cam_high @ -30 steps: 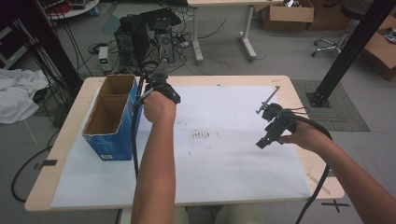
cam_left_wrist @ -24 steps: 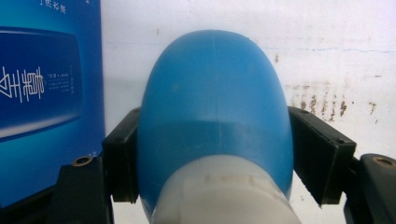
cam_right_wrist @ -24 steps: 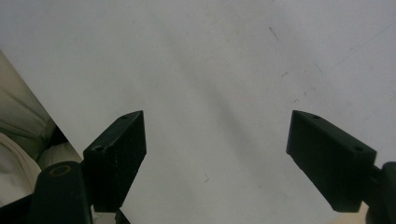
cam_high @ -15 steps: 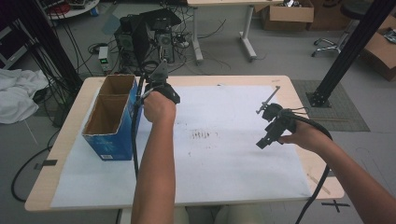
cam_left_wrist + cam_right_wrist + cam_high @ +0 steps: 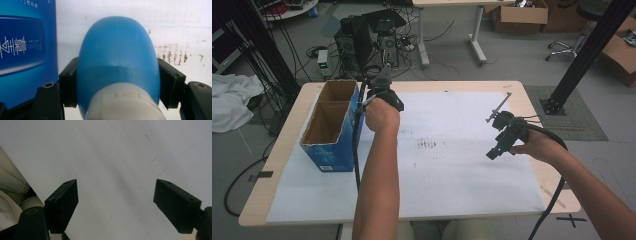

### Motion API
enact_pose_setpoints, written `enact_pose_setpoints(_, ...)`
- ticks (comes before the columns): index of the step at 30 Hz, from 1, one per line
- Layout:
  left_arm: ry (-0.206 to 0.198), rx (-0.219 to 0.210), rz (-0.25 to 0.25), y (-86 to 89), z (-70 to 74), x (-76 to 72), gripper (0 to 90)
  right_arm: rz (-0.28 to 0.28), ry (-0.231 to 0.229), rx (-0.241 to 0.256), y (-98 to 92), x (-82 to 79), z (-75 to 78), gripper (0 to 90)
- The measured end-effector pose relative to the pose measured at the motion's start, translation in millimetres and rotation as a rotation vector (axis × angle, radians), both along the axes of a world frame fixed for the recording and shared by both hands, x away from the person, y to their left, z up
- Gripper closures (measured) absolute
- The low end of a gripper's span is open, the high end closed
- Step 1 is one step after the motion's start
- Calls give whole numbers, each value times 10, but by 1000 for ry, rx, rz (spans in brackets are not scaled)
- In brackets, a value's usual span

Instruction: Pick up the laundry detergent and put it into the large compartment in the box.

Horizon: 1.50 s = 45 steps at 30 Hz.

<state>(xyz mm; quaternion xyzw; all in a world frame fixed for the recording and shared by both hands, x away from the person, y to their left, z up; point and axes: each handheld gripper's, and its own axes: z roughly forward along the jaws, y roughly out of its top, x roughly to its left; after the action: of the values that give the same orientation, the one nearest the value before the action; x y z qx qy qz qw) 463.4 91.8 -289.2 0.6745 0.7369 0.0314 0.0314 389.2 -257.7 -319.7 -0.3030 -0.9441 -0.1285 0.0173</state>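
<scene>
Blue plastic bottle, pinched in the left claw beside the box at nine o'clock, may slip on its rounded sides, while the right claw stands wide open and empty.

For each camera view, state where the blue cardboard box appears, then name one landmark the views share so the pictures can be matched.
High view: the blue cardboard box stands open-topped at the table's left, beside the left hand-held gripper.
Left gripper view: its printed blue side fills the left edge, next to the gripped blue bottle.
Right gripper view: not in it.
Shared landmark: the white paper sheet covering the table.
</scene>
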Motion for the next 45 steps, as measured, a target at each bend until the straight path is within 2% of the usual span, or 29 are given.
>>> enact_pose_setpoints(26,-17,-6,-5,26,6,-10,373,6,5,-3,14,2,-18,201)
enact_pose_setpoints(35,-37,-11,-14,39,15,-16,378,9,6,-4,14,1,-20,202)
enact_pose_setpoints(42,-59,-34,-19,76,169,-43,378,3,5,-2,5,-10,-12,203)
enact_pose_setpoints(45,-61,-21,-42,69,280,-64,379,6,2,-2,9,-20,-5,203)
